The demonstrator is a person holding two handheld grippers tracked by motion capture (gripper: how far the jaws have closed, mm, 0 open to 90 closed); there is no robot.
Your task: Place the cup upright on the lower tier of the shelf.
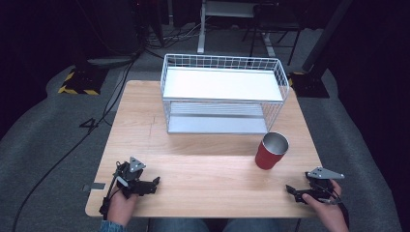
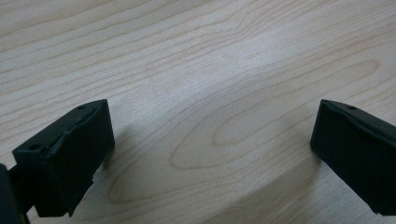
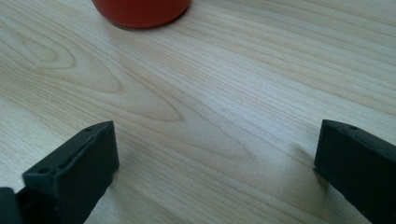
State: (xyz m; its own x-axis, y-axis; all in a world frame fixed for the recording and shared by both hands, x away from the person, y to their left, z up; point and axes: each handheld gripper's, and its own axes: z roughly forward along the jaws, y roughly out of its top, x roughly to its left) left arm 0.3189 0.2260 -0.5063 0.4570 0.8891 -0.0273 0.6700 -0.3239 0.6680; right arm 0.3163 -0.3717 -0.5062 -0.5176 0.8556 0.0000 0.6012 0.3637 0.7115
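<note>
A red cup (image 1: 270, 151) with a shiny metal inside stands upright on the wooden table (image 1: 203, 164), right of centre; its base (image 3: 140, 10) shows at the top of the right gripper view. My left gripper (image 1: 155, 183) rests near the table's front left, jaws wide apart over bare wood (image 2: 210, 121), holding nothing. My right gripper (image 1: 290, 190) lies at the front right, a short way in front of the cup, also open with only tabletop between its jaws (image 3: 215, 154).
A white wire basket rack (image 1: 222, 92) with a flat white top shelf and a lower shelf stands at the back of the table. Grey carpet, cables and stand bases surround the table.
</note>
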